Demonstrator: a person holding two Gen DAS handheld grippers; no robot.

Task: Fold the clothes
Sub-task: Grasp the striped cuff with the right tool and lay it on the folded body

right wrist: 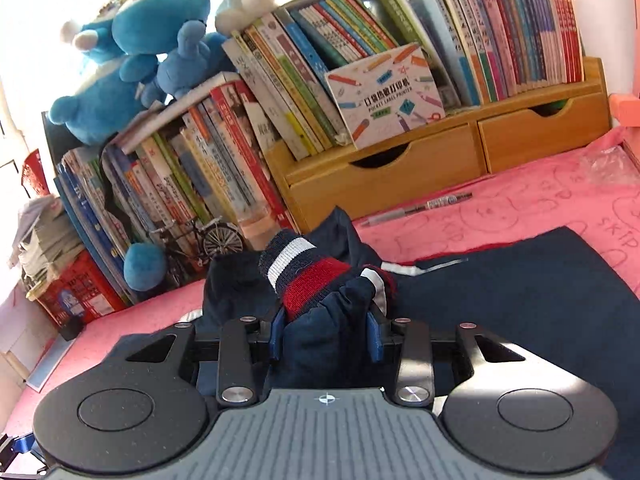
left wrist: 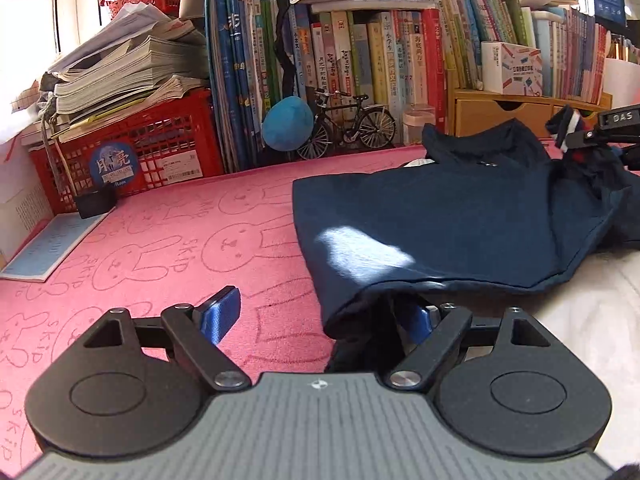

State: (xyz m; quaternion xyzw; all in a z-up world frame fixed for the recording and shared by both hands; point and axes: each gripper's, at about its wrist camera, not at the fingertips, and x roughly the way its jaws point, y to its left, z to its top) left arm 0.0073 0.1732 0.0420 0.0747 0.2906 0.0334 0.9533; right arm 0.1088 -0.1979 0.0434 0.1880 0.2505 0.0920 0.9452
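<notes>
Two wrist views of a navy garment [left wrist: 432, 216] lying partly flat on the pink rabbit-print cloth [left wrist: 168, 240] that covers the table, before a wall of books [left wrist: 360, 56]. We judge a sleeve fold to be under way: the body of the garment is spread so that its edges can serve as fold lines, while one sleeve is lifted clear of it.

Right gripper [right wrist: 328, 336] — its jaws are closed about halfway on a bunched sleeve, the blue pads pressing the dark cloth from both sides. The striped cuff [right wrist: 300, 272], banded navy, white and red, stands up just beyond the fingertips. We read this as a grip near the cuff, chosen so that the whole sleeve follows the hand across the body. In the left wrist view the same gripper appears at the far right, cuff in its jaws.

Left gripper [left wrist: 320, 316] — its jaws stand wide and grasp nothing that we can see. One blue pad [left wrist: 220, 312] hangs free above the pink cloth; the other sits under the near hem of the garment, which drapes over it. We judge that it is placed at this corner either to steady the hem or to take it up next; which, the views do not settle
</notes>
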